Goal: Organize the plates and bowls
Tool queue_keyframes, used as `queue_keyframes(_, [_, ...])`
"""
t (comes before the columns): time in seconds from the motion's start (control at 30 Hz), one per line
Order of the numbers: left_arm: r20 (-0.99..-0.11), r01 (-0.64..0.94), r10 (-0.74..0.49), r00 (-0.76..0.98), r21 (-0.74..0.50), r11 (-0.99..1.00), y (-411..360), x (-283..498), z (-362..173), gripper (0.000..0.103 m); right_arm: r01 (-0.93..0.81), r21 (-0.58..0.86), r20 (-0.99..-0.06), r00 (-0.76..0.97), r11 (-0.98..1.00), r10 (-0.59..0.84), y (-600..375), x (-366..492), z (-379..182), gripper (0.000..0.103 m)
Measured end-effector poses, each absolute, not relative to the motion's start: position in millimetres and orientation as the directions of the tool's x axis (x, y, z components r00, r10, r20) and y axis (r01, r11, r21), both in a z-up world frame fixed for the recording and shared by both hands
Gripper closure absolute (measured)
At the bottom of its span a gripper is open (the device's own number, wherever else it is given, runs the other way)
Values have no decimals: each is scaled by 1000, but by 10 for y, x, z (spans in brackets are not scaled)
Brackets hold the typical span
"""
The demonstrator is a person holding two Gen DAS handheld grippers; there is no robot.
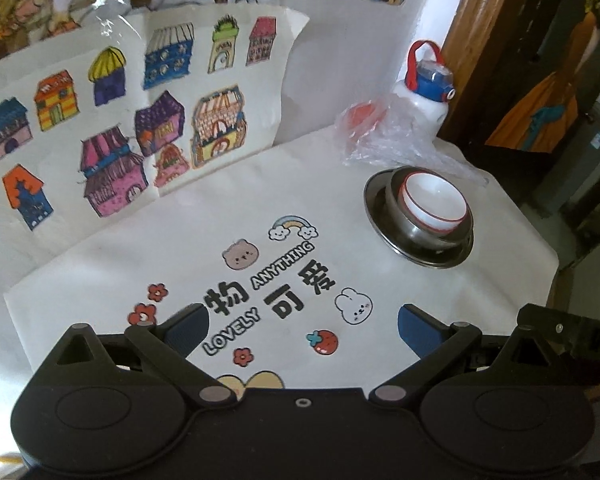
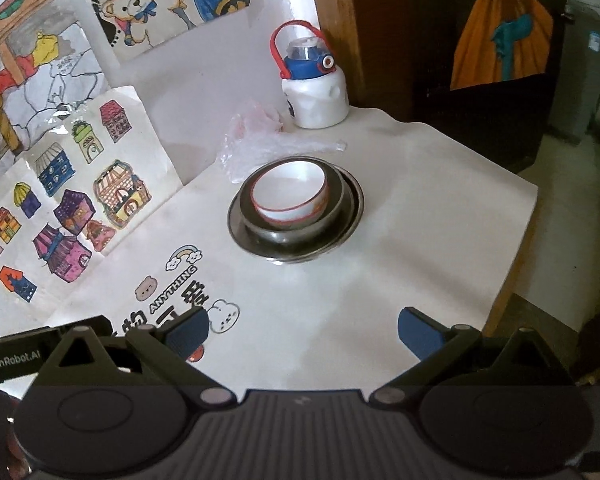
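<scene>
item: white bowl nested in steel bowl on steel plate, far right. left gripper and right gripper wide, empty. stacking apparently done; next, withdraw.

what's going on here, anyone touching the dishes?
Nobody is. Both handheld grippers, left gripper and right gripper, hang open and empty above the table. The white bowl sits nested in a steel bowl on a steel plate, next to a plastic bag and water bottle.

one white bowl, one steel bowl, one steel plate, one bottle, one bag
</scene>
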State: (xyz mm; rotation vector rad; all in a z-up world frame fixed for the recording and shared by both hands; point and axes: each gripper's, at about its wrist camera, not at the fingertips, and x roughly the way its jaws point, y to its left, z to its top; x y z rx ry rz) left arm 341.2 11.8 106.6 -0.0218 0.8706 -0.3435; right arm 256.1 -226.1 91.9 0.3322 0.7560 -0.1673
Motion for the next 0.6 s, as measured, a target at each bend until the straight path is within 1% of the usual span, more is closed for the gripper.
queue_keyframes(0.3, [-690, 343, -316, 651, -104, 934, 385, 3242, 1091, 2, 294, 199, -656, 749, 935, -96, -1880, 2244, 957, 0])
queue_keyframes(0.43, [-663, 372, -313, 680, -55, 926, 430, 3156, 1067, 2, 294, 174, -639, 760, 940, -119, -1724, 2137, 950, 0])
queue_keyframes(0.6, [-654, 390, -311, 690, -25, 920, 444, 3069, 1015, 2, 279, 155, -625, 770, 948, -125, -1596, 2048, 938, 0])
